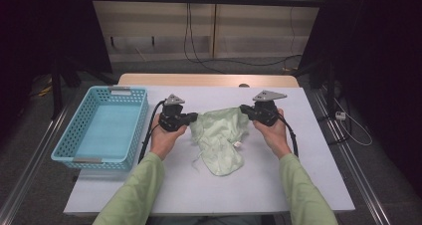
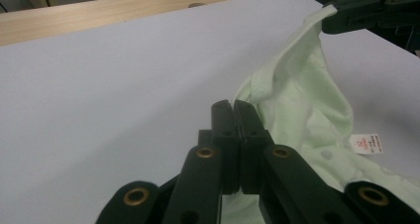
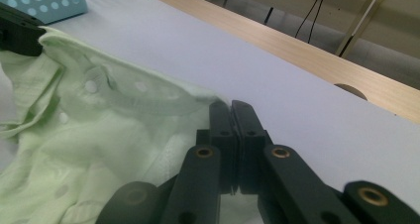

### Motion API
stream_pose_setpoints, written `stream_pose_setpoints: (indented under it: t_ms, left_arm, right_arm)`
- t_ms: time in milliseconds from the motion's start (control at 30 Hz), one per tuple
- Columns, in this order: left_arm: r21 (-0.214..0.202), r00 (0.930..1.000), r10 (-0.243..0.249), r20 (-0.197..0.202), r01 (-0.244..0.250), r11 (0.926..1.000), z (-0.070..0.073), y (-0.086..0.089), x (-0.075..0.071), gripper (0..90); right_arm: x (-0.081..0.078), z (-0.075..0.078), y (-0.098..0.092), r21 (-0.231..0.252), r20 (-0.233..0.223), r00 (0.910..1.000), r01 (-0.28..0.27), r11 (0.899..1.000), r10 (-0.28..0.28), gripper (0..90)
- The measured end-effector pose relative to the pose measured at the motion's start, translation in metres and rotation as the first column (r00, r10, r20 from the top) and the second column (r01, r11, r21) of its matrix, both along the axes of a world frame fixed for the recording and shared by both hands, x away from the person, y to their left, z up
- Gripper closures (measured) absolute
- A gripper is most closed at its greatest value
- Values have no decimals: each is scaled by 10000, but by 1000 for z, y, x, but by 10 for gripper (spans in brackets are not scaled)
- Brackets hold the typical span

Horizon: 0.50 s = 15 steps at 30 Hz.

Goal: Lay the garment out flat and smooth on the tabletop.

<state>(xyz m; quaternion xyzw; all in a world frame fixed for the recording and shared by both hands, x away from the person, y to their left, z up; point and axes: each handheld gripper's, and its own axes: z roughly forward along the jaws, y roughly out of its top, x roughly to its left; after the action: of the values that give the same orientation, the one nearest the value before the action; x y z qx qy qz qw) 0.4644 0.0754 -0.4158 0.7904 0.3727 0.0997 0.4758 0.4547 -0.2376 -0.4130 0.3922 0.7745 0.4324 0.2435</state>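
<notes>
A pale green garment (image 1: 219,140) lies crumpled on the white table top (image 1: 189,190), with its upper edge lifted and stretched between my two grippers. My left gripper (image 1: 195,116) is shut on the garment's left corner; in its own view the jaws (image 2: 233,106) meet with the cloth (image 2: 307,100) running off beside them. My right gripper (image 1: 244,109) is shut on the right corner, where its closed jaws (image 3: 230,105) pinch the cloth's edge (image 3: 99,135). A small white label (image 2: 369,143) hangs from the garment.
A light blue perforated basket (image 1: 69,130) stands at the table's left side, with nothing in it. A wooden strip (image 1: 209,79) runs along the table's far edge. Cables trail over the floor behind the table.
</notes>
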Motion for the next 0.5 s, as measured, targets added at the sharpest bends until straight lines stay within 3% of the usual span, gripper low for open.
stream_pose_setpoints:
  t_ms: [200, 367, 467, 500]
  left_arm:
    - [71, 10000, 33, -55, -33, 10000, -2, -4, 5, 894]
    - [171, 9996, 213, -170, -210, 9996, -4, -4, 13, 893]
    - [301, 9984, 462, -317, -452, 9985, -8, -3, 17, 867]
    - [403, 9970, 677, -367, -662, 9970, -10, -2, 17, 801]
  right_arm:
    - [14, -9, 3, -221, -221, 9996, 169, 9996, -174, 895]
    - [24, -16, 4, -98, -367, 9988, 322, 9994, -325, 888]
    - [27, -17, 6, -88, -364, 9984, 433, 9990, -436, 783]
    - [27, -18, 6, -82, -351, 9978, 554, 9984, -556, 745]
